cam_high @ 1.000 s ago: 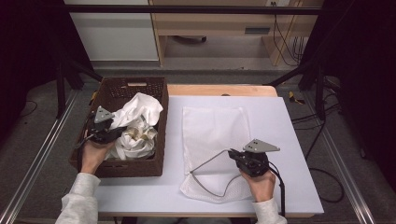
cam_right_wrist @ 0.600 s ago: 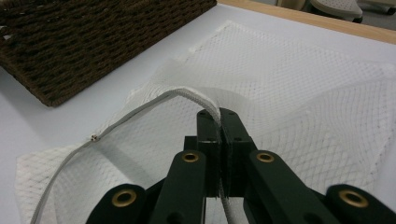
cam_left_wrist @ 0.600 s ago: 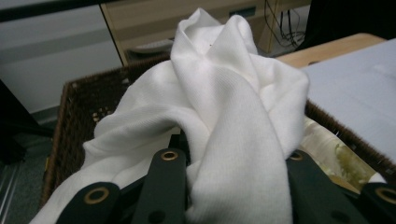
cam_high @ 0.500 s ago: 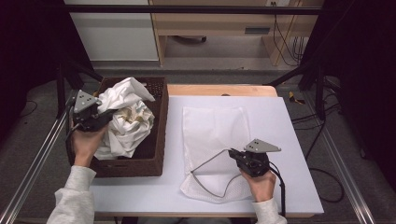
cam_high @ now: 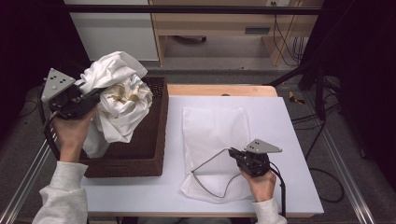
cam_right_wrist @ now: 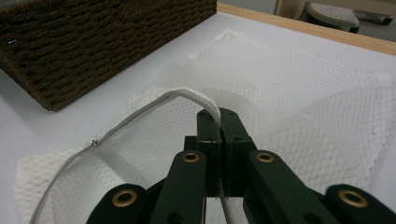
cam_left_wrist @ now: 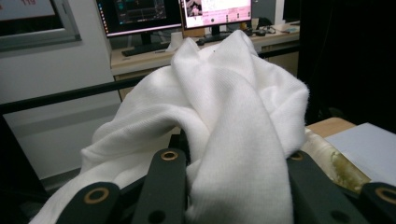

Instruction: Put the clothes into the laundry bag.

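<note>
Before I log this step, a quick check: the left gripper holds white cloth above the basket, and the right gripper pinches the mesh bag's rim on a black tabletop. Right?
Not quite: the tabletop is white, not black, as the high view shows. The rest stands: the left gripper holds white cloth above the basket, and the right gripper pinches the mesh bag by its rim.

1. Bright overhead light falls on the white table point(cam_high: 289, 140); the room around it stays dark.
2. Soft shadow sits beside the basket point(cam_high: 140, 158).
3. In the gripper views, near jaws blur; monitors point(cam_left_wrist: 177, 14) glare, unfocused.
</note>
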